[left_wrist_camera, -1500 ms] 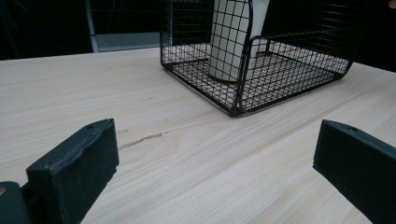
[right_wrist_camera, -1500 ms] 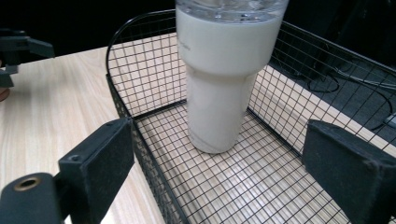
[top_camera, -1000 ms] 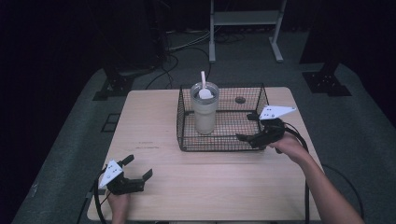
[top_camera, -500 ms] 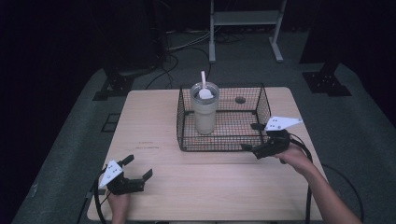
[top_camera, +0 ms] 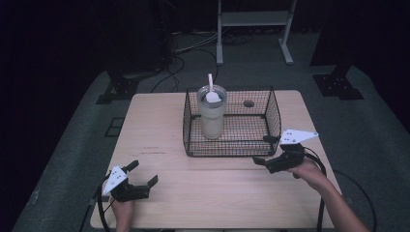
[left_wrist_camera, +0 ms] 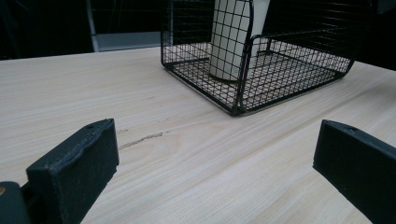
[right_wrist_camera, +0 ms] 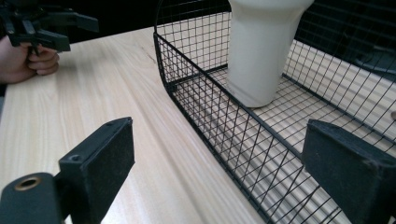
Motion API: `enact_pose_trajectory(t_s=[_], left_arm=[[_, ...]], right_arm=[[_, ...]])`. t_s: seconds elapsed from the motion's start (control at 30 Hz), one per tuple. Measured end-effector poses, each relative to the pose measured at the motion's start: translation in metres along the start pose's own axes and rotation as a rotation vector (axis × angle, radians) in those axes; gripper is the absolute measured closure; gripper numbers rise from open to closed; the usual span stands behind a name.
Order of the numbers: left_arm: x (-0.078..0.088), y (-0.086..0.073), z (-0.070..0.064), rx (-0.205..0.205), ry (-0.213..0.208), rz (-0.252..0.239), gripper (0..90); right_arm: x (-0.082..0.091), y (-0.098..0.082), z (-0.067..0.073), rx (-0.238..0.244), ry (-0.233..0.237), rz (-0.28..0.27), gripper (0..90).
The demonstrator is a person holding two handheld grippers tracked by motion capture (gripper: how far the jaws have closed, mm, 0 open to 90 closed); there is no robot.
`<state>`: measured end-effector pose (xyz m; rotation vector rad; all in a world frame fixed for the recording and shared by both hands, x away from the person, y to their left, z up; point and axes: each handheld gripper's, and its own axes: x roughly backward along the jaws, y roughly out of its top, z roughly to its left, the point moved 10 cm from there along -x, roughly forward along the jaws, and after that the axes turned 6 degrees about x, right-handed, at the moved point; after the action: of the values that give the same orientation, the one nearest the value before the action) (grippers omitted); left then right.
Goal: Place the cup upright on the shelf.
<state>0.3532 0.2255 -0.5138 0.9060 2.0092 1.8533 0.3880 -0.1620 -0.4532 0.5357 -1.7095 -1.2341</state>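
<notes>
Pulled back from the basket's right wall toward the bench's near right edge: right gripper [top_camera: 270, 163], jaws spread, empty. Largest first: bench [top_camera: 154, 121], then wire basket [top_camera: 270, 108] at the far middle, holding an upright cream tumbler [top_camera: 212, 118] with straw in its left half. Left gripper [top_camera: 141, 181] released, idle at the near left corner. Best to keep the retreat low and clear of the mesh.
</notes>
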Motion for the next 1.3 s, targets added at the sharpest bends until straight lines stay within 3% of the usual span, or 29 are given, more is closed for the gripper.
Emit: enact_pose_trajectory(t_s=[0.7, 1.3], left_arm=[[0.000, 0.000, 0.000, -0.004, 0.002, 0.004, 0.0], [-0.001, 0.000, 0.000, -0.007, 0.005, 0.006, 0.0]], right_arm=[[0.021, -0.040, 0.005, -0.073, -0.027, 0.002, 8.8], [0.029, -0.057, 0.015, -0.107, -0.060, -0.028, 8.8]])
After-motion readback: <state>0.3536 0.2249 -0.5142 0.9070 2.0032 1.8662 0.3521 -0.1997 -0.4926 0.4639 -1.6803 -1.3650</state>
